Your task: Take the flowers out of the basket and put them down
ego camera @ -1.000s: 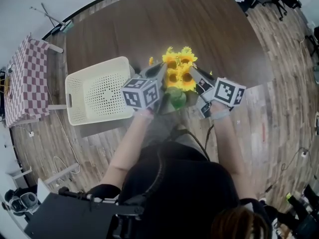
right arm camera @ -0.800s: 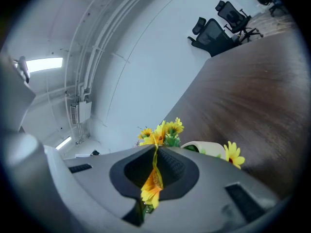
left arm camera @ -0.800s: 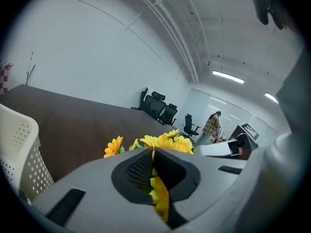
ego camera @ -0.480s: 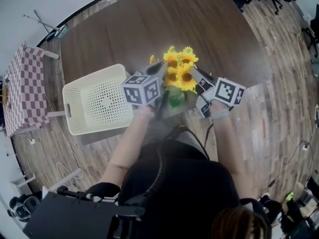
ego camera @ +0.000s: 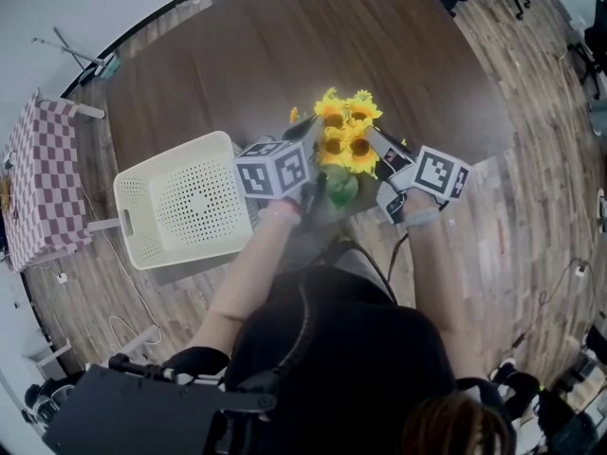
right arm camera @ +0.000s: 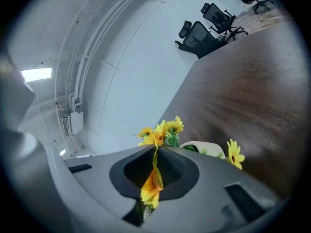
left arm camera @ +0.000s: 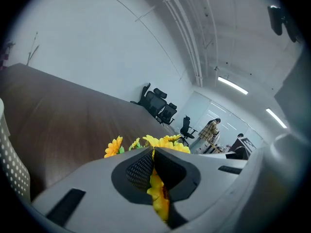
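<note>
- Left gripper [ego camera: 305, 138] is clenched on the flowers [ego camera: 346, 138], a yellow bloom pinched between its jaws
- Right gripper [ego camera: 377, 145] likewise grasps a bloom
- Flowers are outside the basket [ego camera: 123, 197], just to its right, apparently held above the worktop [ego camera: 313, 45]

Big dark-brown wooden desk [ego camera: 285, 55] sits on a wood-plank floor [ego camera: 545, 188], with a little side table under a red-and-white checkered cloth [ego camera: 43, 183] off to the left. Walls [left arm camera: 97, 47] are plain white. A few black office chairs [left arm camera: 158, 106] are parked past the desk's far end, and long strip lights [left arm camera: 232, 85] glow on a ceiling lined with pipes [left arm camera: 187, 38].
</note>
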